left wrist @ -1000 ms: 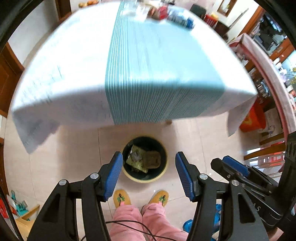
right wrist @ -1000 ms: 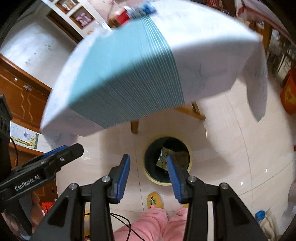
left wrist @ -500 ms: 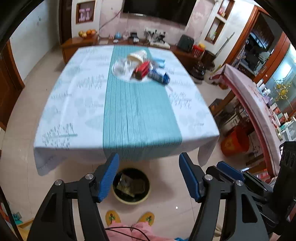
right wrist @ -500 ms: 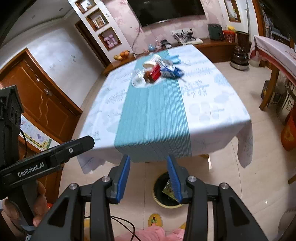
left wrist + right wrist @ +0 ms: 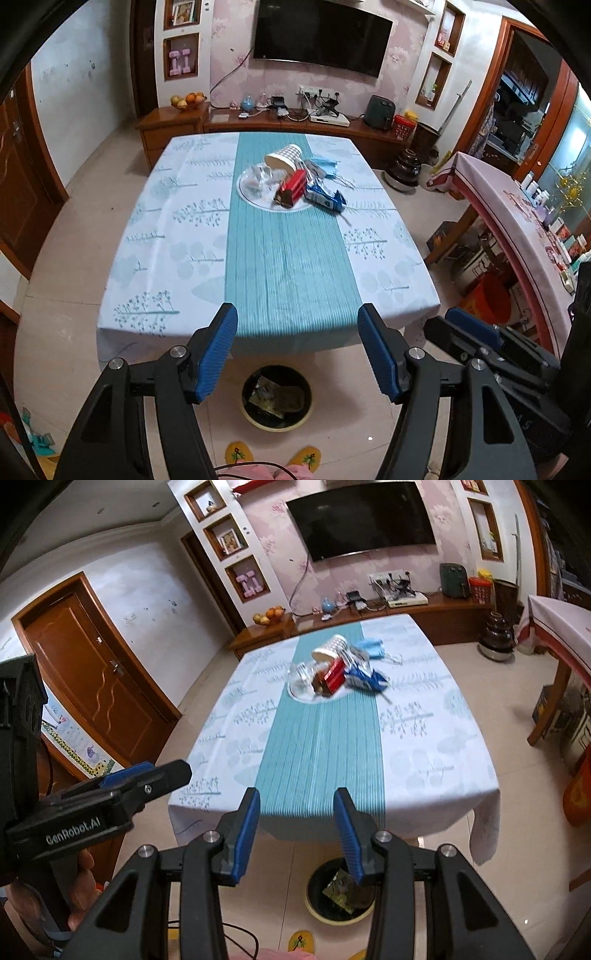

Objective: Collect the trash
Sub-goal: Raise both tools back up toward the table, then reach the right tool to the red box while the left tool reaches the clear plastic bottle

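A pile of trash lies at the far middle of the table (image 5: pixel 177 236): a checked paper cup (image 5: pixel 283 158), a red box (image 5: pixel 293 186), a blue wrapper (image 5: pixel 325 199), a blue face mask (image 5: pixel 325 166) and clear plastic (image 5: pixel 258 179) on a glass plate. The pile also shows in the right wrist view (image 5: pixel 334 675). A yellow-rimmed bin (image 5: pixel 276 398) with wrappers inside stands on the floor by the table's near edge; it also shows in the right wrist view (image 5: pixel 332 893). My left gripper (image 5: pixel 297 350) is open and empty. My right gripper (image 5: pixel 295 834) is open and empty. Both are held high in front of the table, far from the pile.
The table has a white cloth with a teal runner (image 5: pixel 288 258). A wooden sideboard (image 5: pixel 258 122) runs behind it under a TV. A second table (image 5: pixel 517 221) with a pink cloth and an orange bucket (image 5: pixel 491 299) stand at the right. A wooden door (image 5: pixel 92 686) is at the left.
Both grippers have risen and tilted up from over the bin, so the whole tabletop and trash pile come into view. Both stay open and empty.
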A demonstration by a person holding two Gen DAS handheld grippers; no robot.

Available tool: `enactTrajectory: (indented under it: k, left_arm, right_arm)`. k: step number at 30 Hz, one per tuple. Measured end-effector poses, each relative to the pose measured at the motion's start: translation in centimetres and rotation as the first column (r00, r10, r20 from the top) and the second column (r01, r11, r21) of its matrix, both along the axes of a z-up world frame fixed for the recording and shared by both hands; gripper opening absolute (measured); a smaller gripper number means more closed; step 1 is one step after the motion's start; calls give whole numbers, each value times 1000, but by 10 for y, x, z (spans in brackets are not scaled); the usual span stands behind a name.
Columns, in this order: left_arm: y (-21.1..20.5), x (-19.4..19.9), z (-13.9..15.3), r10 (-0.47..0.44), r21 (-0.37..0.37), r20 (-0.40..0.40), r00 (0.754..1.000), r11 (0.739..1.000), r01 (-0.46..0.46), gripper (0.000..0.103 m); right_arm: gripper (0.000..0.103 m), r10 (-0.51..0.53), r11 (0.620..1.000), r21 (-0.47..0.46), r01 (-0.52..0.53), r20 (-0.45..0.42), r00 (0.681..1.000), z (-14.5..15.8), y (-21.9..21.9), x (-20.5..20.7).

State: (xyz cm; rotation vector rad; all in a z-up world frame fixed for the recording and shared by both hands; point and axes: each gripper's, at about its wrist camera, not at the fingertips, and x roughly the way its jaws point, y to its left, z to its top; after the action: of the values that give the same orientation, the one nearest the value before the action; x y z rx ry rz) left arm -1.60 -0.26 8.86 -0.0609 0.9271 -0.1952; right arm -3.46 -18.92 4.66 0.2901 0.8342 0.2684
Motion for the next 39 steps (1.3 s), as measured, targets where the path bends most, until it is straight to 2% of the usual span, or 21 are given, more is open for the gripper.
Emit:
enactTrajectory:
  k: [6,11,18,21,24,29,33,39]
  left_arm:
    - [7,20,12,23,15,18,1000,1000,-23,69]
    - [15,54,22,12,32,58,998,999,-14,72]
    - [34,143,17,-51,-1,57,997,999,51,73]
    - [40,191,7,-111,18,29,993,994,111,73]
    - [46,240,-7,-176,34,-27,984,984,177,73]
    - [52,313,-38,-234,34,-129,964,970,240,73]
    - [54,363,-70,-257,2,-201,945,965,263,73]
    - [55,426,-117,-272,-57,-296,915,962,268,73]
  right_arm:
    - [42,16,1000,-6,-16,35,999,11,1,26]
    - [42,8,1000,-1,-8,49,999,14,6,58]
    - [42,-48,998,-25,49,39,998,7,17,117]
    - [42,-122,992,-19,122,20,992,1,22,152]
    - [42,-195,981,11,195,-34,980,-9,27,187]
    - [42,-271,962,3,273,-101,957,-30,38,233]
    - [42,-349,933,26,360,-188,918,-60,40,276]
    - [42,-406,904,16,427,-279,870,-100,45,330]
